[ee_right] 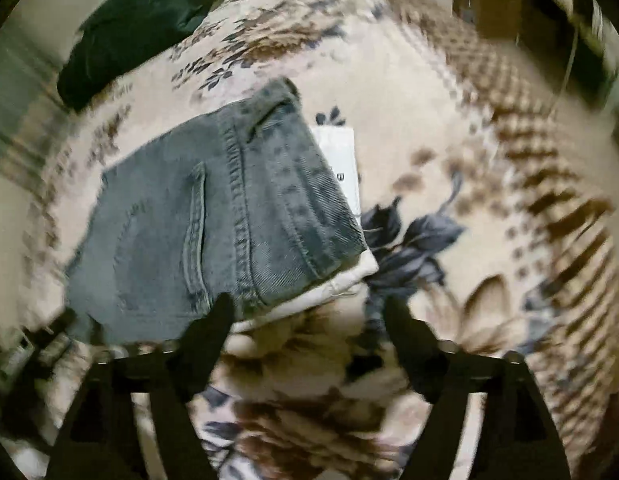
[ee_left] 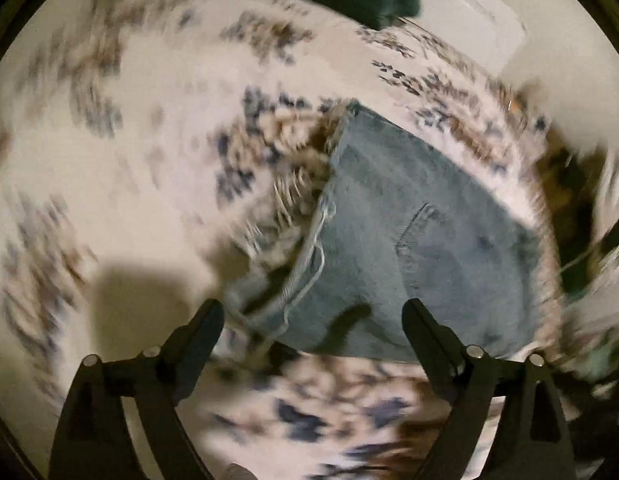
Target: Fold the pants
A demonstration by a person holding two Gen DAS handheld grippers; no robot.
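Lying: jeans folded compact on the floral blanket
Left gripper: jaws wide apart, holding nothing
Right gripper: jaws wide apart, empty
Beyond: dark green garment

floral blanket, folded jeans, dark garment

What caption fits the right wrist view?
Open right gripper above folded jeans on floral blanket.

Left gripper and right gripper: each has two matte black, tapering plastic fingers, with round silver pins at the hinged joints.
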